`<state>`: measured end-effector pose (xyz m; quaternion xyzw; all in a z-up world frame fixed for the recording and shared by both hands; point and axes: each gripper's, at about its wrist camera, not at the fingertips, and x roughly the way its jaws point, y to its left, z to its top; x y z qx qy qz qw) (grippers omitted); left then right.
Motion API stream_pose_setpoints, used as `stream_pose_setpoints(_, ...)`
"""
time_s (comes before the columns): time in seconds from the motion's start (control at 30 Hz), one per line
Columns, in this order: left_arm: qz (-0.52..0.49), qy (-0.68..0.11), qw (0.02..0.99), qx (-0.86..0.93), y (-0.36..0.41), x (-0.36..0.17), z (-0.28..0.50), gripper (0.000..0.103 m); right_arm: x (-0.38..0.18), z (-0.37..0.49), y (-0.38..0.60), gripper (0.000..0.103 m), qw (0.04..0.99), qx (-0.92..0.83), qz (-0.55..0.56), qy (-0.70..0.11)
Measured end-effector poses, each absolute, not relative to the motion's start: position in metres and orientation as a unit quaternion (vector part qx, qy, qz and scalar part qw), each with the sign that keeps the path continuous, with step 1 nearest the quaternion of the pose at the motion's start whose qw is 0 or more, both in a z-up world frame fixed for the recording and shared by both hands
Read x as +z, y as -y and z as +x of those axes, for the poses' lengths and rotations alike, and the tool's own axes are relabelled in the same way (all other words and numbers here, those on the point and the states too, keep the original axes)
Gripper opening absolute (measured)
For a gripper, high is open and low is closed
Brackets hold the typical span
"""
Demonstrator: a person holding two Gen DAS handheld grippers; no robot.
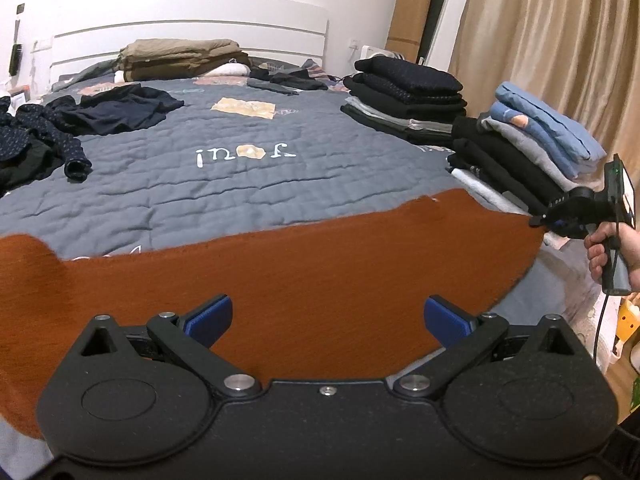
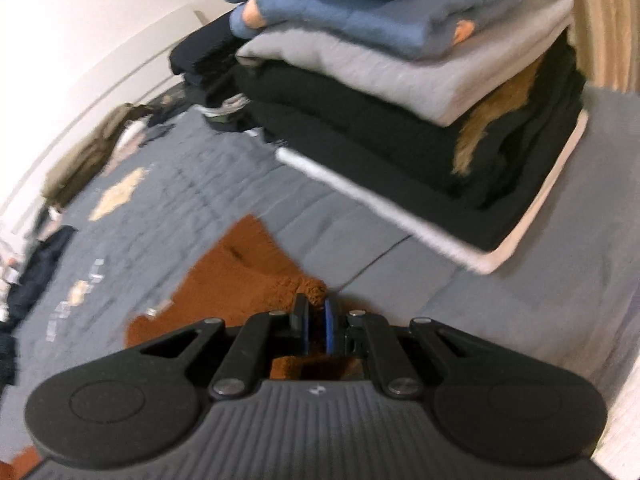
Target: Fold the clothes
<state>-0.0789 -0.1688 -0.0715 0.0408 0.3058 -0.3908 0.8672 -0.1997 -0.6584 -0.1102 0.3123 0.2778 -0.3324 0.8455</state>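
Quilted grey bedspread (image 1: 240, 184) under fuzzy rust cloth (image 1: 320, 264)

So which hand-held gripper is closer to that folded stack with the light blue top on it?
Right. The right hand-held gripper, shut on the rust-orange garment's corner, sits just in front of the stack. The left hand-held gripper hangs open over the garment's middle, farther away.

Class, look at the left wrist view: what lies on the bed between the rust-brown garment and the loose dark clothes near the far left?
Only bare grey quilt separates the rust-brown garment from the loose dark clothes, as the left wrist view shows.
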Motion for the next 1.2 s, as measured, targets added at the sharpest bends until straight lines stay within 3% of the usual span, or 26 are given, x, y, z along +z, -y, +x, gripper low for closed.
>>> stream_pose_setpoints(0.2,0.042,-0.305,0.867,-0.391,0.170,-0.070,-0.080,0.103,-0.110,-0.180,0.637,0.018,0.850,-0.344,0.193,-0.349)
stream_pose_setpoints(0.37,0.035,-0.304,0.862,-0.405,0.169,-0.068,-0.080,0.103,-0.073,-0.185,0.626,0.039,0.873,-0.343,0.144,-0.315)
stream_pose_setpoints(0.47,0.031,-0.302,0.857,-0.417,0.169,-0.066,-0.083,0.103,-0.064,-0.182,0.627,0.043,0.890,-0.305,0.155,-0.301)
stream_pose_setpoints(0.9,0.039,-0.299,0.848,-0.435,0.174,-0.070,-0.081,0.103,-0.087,-0.098,0.639,0.044,0.907,-0.209,0.057,-0.361)
stream_pose_setpoints(1.2,0.042,-0.308,0.846,-0.433,0.172,-0.073,-0.075,0.103,-0.103,-0.059,0.656,0.044,0.904,-0.182,0.052,-0.383)
